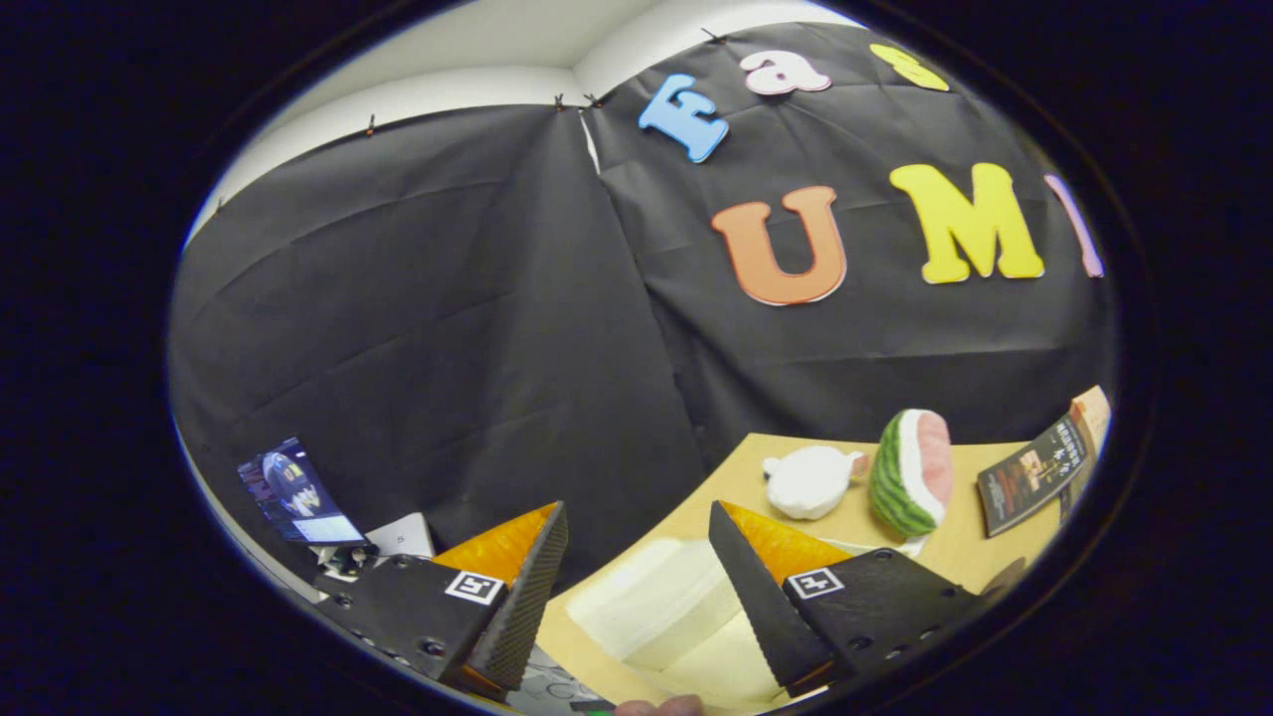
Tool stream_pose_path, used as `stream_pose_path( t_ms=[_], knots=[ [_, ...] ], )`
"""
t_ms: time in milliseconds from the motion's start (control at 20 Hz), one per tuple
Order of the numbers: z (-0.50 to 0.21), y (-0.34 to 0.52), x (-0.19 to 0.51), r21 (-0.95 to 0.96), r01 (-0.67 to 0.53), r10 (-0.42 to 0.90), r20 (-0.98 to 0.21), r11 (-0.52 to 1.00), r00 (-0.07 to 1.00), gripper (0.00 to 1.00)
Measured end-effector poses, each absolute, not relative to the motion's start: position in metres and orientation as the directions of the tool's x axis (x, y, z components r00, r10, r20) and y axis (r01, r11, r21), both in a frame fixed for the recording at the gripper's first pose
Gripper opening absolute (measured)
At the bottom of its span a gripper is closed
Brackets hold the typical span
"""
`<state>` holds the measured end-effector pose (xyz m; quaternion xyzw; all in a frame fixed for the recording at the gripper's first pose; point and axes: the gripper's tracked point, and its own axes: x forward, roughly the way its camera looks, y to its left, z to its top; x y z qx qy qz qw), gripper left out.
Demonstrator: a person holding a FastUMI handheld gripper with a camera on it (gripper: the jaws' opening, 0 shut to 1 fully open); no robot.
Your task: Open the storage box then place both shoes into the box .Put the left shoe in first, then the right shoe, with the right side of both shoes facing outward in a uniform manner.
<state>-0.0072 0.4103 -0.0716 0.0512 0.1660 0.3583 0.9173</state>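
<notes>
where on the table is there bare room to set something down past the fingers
The open gripper hangs over a white box, nothing between its fingers. Bare table lies between the box and the watermelon slice toy, running toward the dark booklet. A narrower strip sits between the box and the white plush. Plush and watermelon crowd the far edge.

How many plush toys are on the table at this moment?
2: a watermelon-slice plush beyond the open gripper, and a white plush just beside it, on the table. Others may lie outside the camera's view.
</notes>
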Motion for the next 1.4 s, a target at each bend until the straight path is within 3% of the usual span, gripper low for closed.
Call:
stream_pose_path(
  t_ms=[350, 650, 900, 1400],
  knots=[
    [-0.062, 0.25, -0.001, 0.088, -0.4, 0.41, -0.224, 0.912, 0.884, 0.92],
    [-0.088, 0.073, -0.002, 0.066, -0.153, 0.165, -0.261, 0.986, 0.951, 0.94],
    [-0.159, -0.011, -0.007, 0.038, -0.072, 0.081, -0.38, 0.997, 0.921, 0.94],
    [-0.319, -0.014, 0.026, 0.098, -0.099, 0.14, -0.686, 0.99, 0.714, 0.95]
  ],
)
